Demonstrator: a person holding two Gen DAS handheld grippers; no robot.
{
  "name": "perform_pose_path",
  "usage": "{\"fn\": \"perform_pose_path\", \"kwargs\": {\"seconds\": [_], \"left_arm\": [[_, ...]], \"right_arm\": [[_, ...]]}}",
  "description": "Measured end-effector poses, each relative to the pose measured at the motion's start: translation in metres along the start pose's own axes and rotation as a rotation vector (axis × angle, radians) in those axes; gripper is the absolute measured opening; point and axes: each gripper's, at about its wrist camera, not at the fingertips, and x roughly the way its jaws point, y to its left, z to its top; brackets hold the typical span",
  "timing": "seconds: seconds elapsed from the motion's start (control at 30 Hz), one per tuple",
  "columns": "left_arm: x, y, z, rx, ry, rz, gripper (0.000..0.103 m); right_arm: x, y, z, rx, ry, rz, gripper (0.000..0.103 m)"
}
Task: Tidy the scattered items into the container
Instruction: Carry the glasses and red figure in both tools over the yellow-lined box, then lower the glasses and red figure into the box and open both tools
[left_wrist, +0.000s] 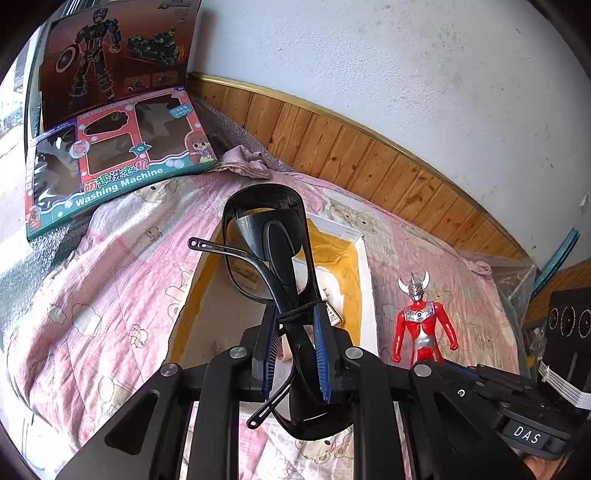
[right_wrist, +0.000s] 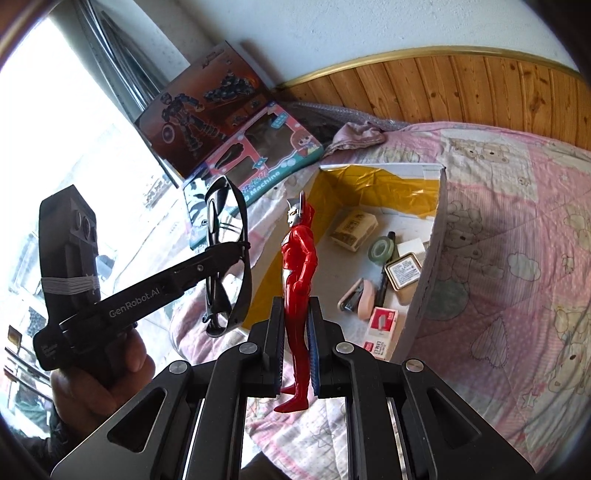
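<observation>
Black sunglasses folded, held upright above box. Red-silver toy figure upright, lifted beside it. White box, yellow-lined, open on bed, holding stapler, tape roll, tin, cartons.

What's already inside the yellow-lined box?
The yellow-lined white box holds a green tape roll, square tin, pink stapler, black marker and small cartons. Its near wall hides the right corner.
</observation>
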Motion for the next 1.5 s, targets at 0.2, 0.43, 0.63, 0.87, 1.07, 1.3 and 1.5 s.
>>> {"fn": "perform_pose_path", "kwargs": {"seconds": [0.2, 0.43, 0.63, 0.87, 1.07, 1.3, 1.5], "left_arm": [[0.023, 0.003, 0.000, 0.007, 0.053, 0.006, 0.019], [0.053, 0.005, -0.008, -0.002, 0.134, -0.002, 0.019], [0.076, 0.006, -0.014, -0.003, 0.191, 0.034, 0.019], [0.101, 0.022, -0.013, -0.083, 0.249, 0.039, 0.020], [0.117, 0.035, -0.007, -0.119, 0.273, 0.055, 0.020], [0.116, 0.047, 0.001, -0.129, 0.242, 0.069, 0.044], [0.098, 0.062, -0.002, -0.164, 0.225, 0.066, 0.043]], "right_arm": [[0.026, -0.005, 0.019, 0.012, 0.039, -0.002, 0.012], [0.058, -0.011, 0.042, 0.014, 0.082, -0.023, 0.012], [0.090, -0.017, 0.058, -0.010, 0.138, -0.078, 0.012], [0.125, -0.030, 0.072, -0.028, 0.210, -0.105, 0.012], [0.151, -0.032, 0.081, -0.067, 0.255, -0.119, 0.013], [0.160, -0.037, 0.082, -0.092, 0.257, -0.130, 0.027], [0.149, -0.036, 0.076, -0.091, 0.255, -0.114, 0.027]]}}
